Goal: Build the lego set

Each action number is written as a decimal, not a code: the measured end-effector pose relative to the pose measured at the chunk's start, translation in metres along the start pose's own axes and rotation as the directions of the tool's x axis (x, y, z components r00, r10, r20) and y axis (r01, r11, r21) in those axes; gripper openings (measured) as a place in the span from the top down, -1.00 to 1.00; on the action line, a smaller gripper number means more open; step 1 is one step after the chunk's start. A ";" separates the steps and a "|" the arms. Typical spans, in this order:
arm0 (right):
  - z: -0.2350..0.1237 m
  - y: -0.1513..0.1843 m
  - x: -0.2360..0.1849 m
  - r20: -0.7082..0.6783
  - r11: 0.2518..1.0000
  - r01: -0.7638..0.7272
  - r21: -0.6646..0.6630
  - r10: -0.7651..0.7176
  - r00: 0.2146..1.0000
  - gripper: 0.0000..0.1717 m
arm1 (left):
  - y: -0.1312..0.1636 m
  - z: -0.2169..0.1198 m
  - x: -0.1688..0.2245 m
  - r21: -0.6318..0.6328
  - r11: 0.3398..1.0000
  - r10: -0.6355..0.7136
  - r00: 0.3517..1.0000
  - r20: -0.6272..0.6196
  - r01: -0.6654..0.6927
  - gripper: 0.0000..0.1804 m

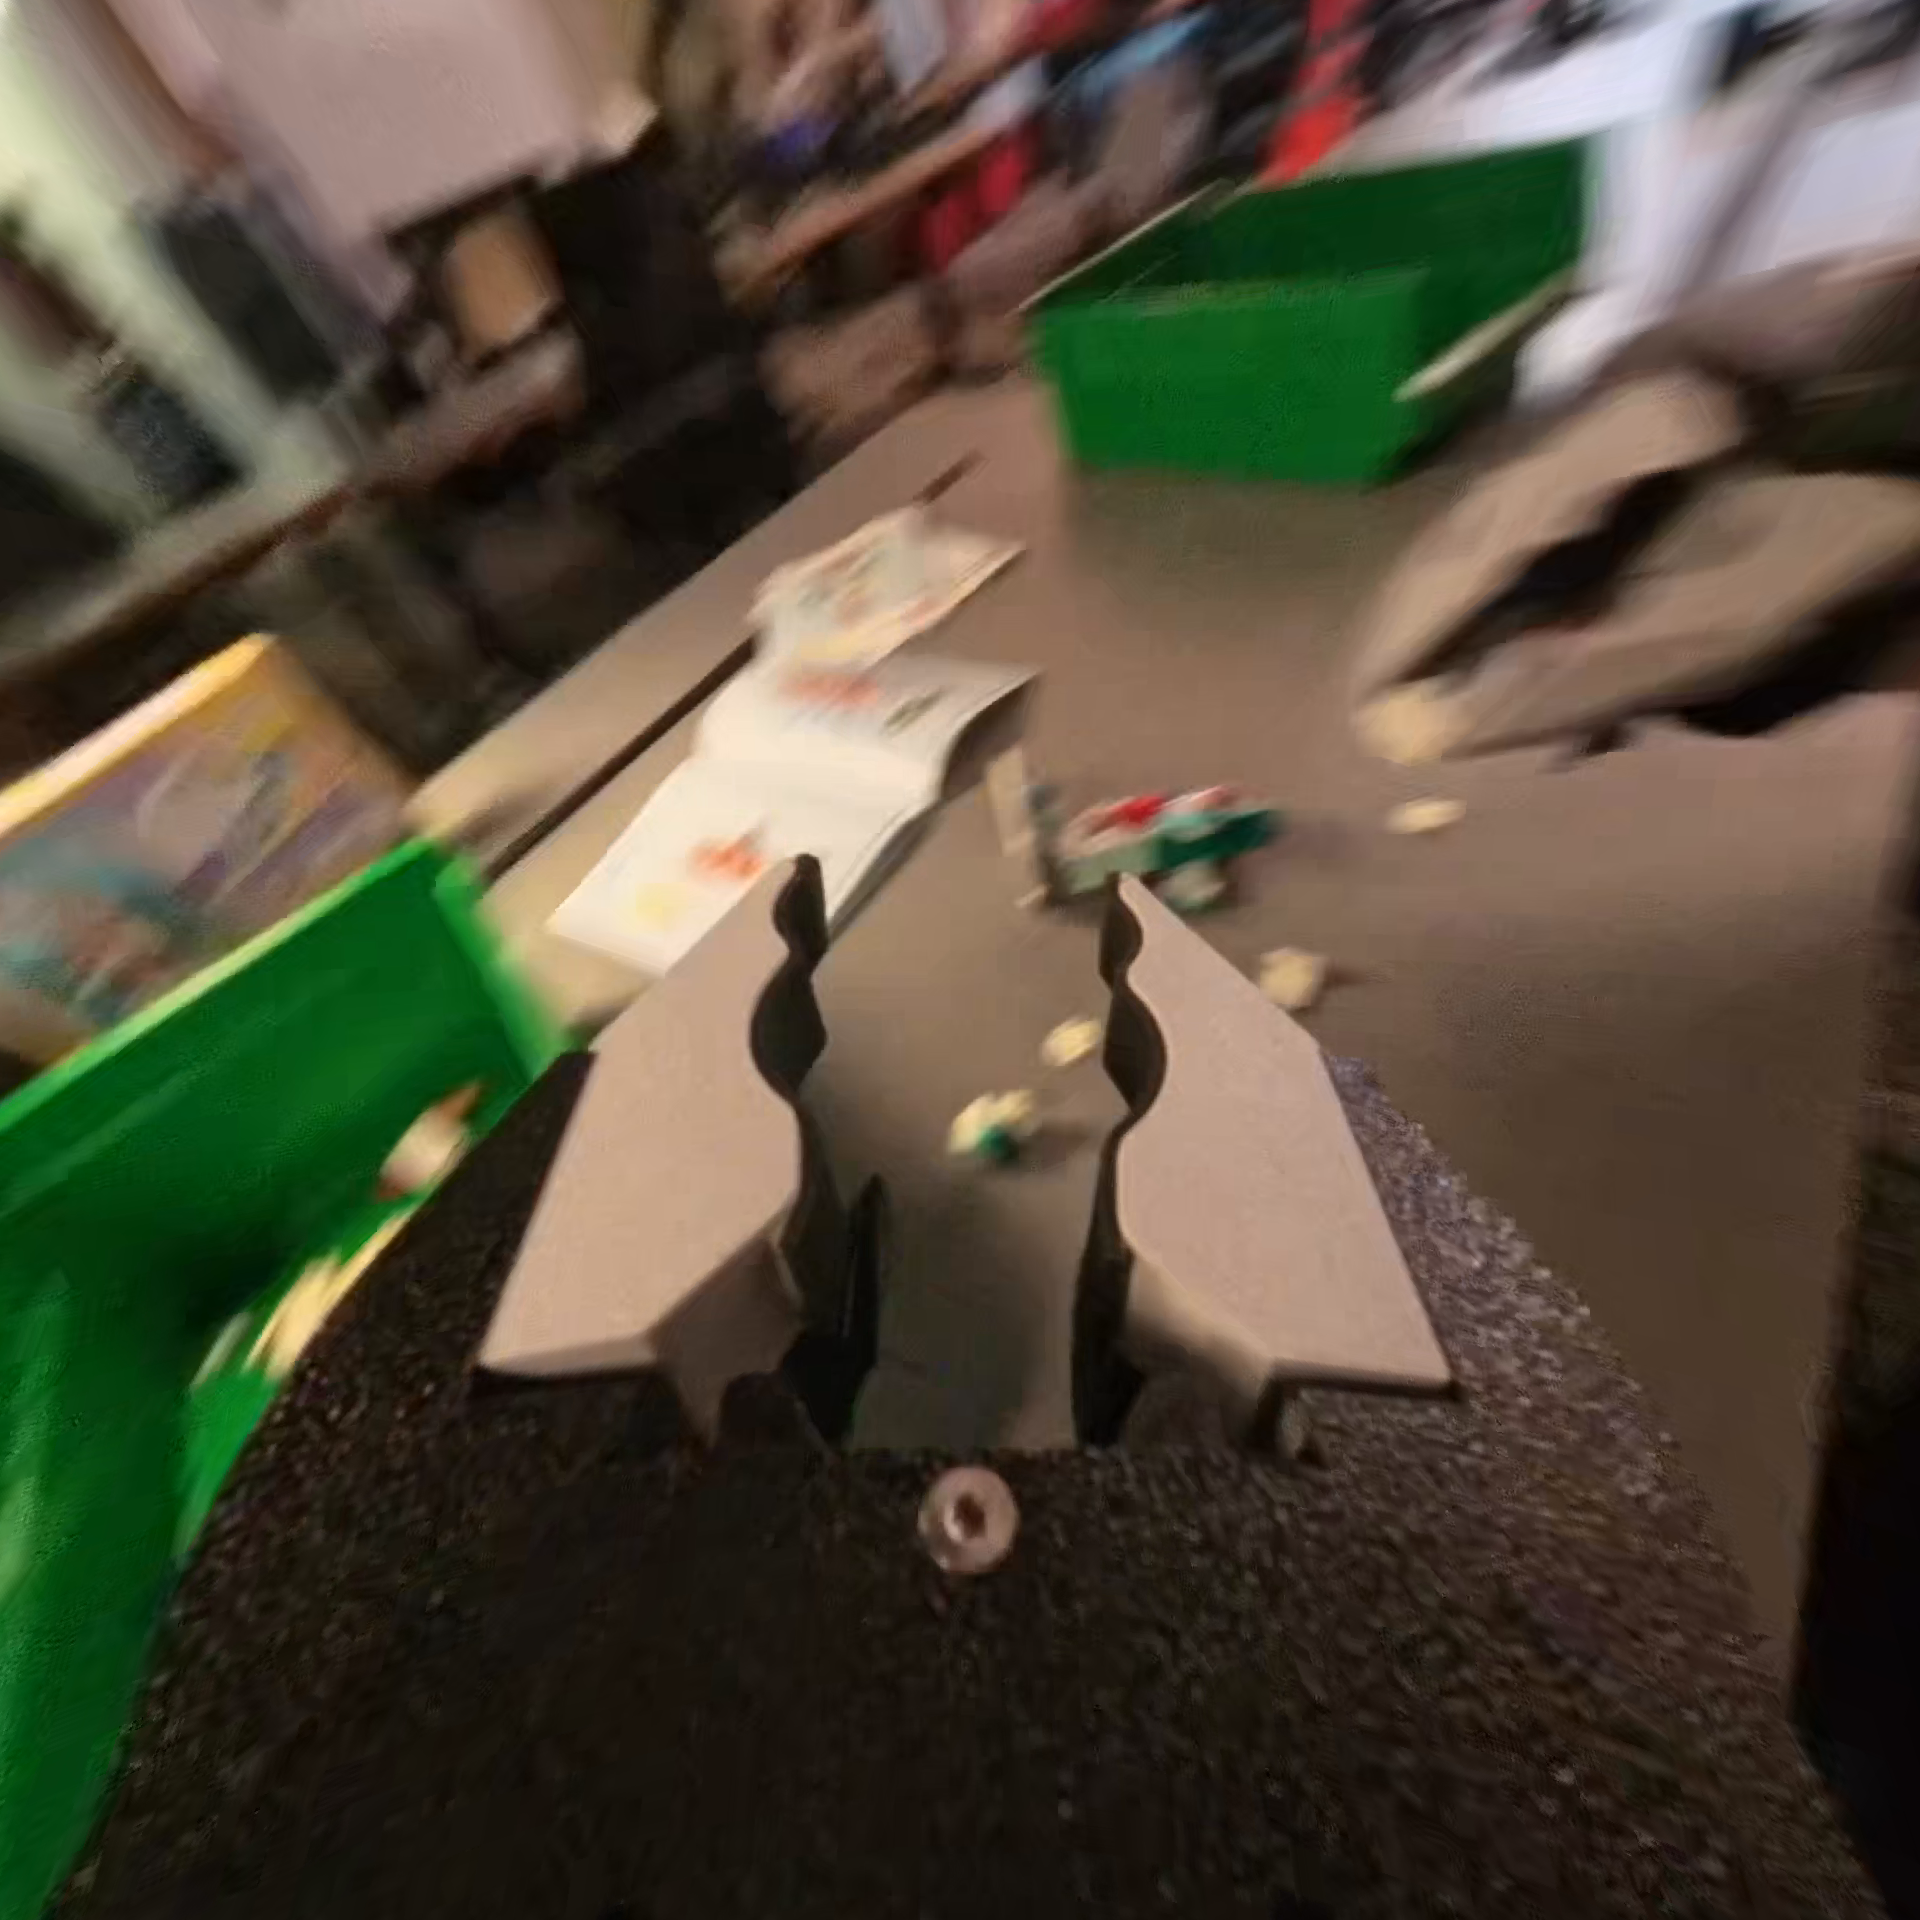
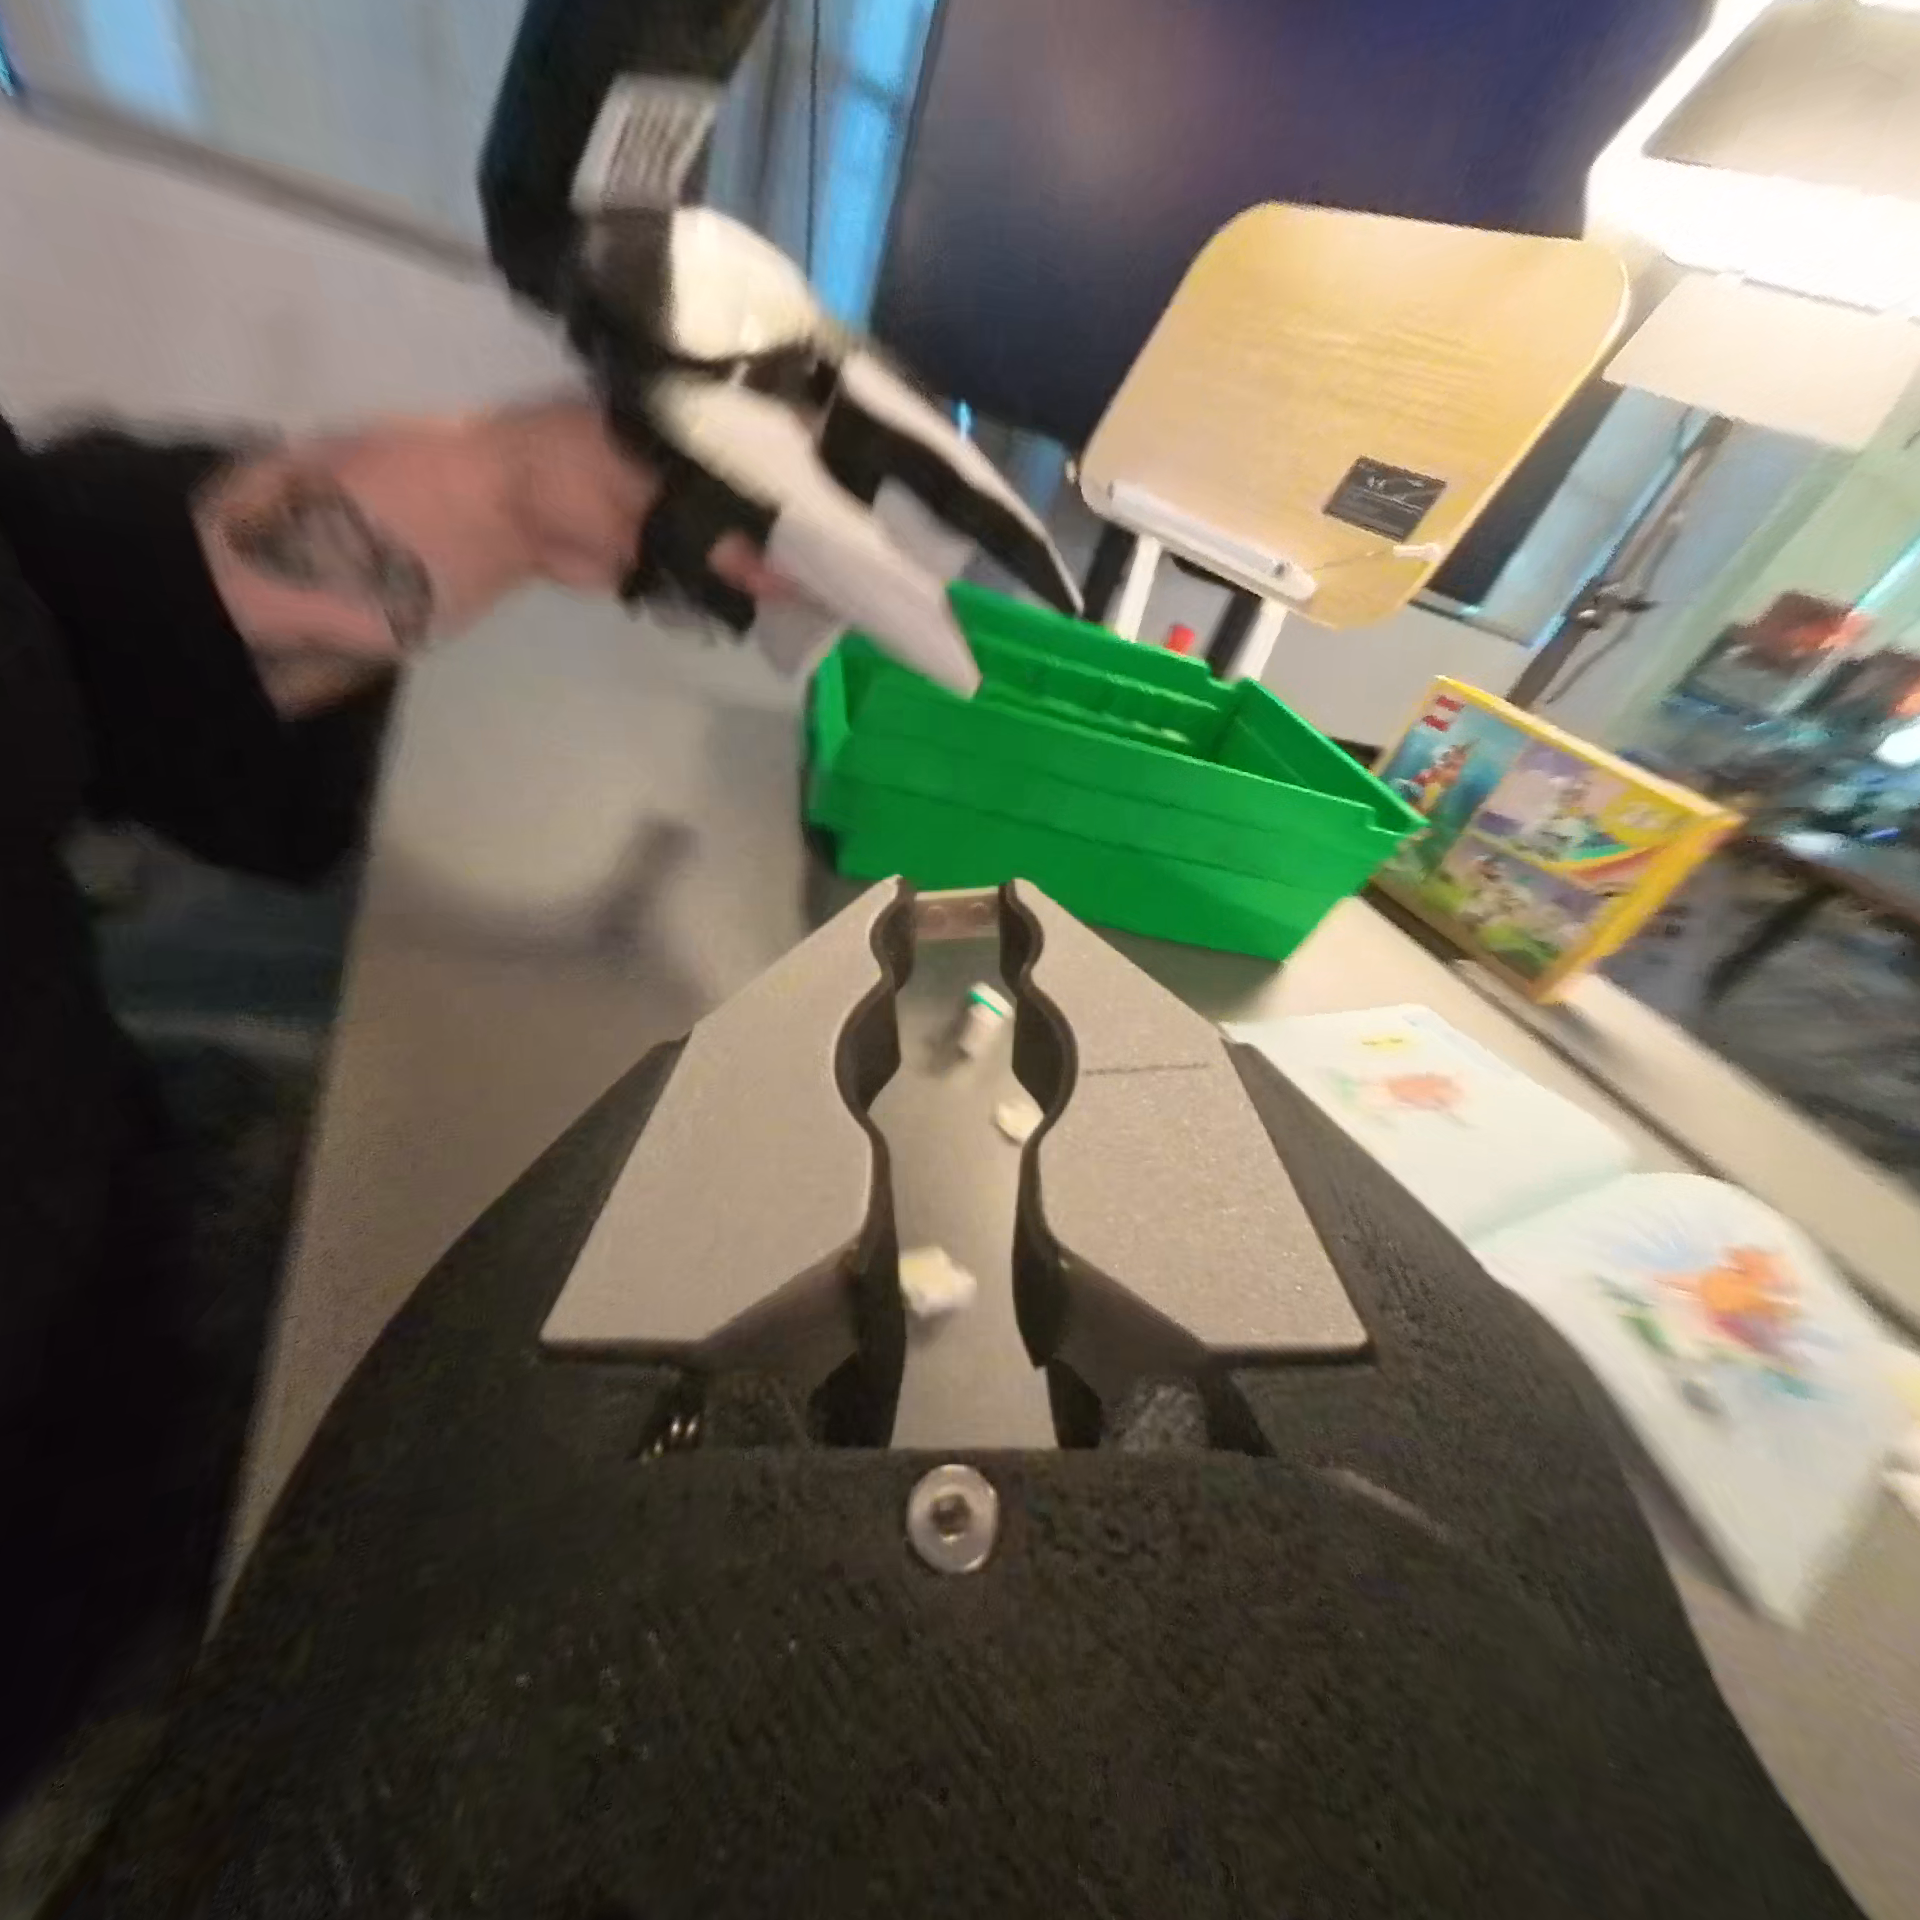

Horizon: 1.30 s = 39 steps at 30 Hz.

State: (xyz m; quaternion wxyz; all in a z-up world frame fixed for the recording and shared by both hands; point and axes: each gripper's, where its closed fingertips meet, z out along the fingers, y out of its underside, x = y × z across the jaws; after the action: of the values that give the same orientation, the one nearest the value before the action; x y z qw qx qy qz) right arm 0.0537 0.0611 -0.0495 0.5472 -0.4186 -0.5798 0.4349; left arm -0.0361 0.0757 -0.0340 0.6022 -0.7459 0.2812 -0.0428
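The left gripper (image 1: 961, 894) hung spread and empty over the grey table (image 1: 1455, 1091), loose small bricks (image 1: 992, 1122) lying scattered near a half-built toy (image 1: 1164, 842). The right gripper (image 2: 958, 902) pinched a small grey plate (image 2: 956, 920) before the green bin (image 2: 1091, 831).

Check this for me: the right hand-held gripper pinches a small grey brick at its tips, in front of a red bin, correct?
Not quite. The bin is green, not red, as the right wrist view shows. The right hand-held gripper does pinch a small grey brick at its tips, in front of it.
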 end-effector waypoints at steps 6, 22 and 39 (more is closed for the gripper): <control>0.004 -0.028 -0.009 0.278 0.799 -0.591 0.109 0.547 0.790 0.84 | -0.032 0.012 0.078 0.271 0.770 0.579 0.811 0.080 -0.577 0.60; 0.011 -0.029 -0.008 0.390 0.579 -0.812 0.073 0.733 0.558 0.78 | -0.032 0.020 0.084 0.280 0.738 0.612 0.784 0.103 -0.614 0.95; -0.090 0.119 0.036 -0.231 0.714 -0.365 -0.598 0.283 0.931 0.56 | 0.117 -0.068 -0.174 -0.435 0.853 0.039 0.796 0.604 0.289 0.22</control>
State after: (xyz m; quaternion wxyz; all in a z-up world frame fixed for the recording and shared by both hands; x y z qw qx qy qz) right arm 0.1425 0.1318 -0.1520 0.3244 -0.6984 -0.5744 0.2775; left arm -0.2522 0.0845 -0.0759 0.4375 -0.8699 0.0283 0.2260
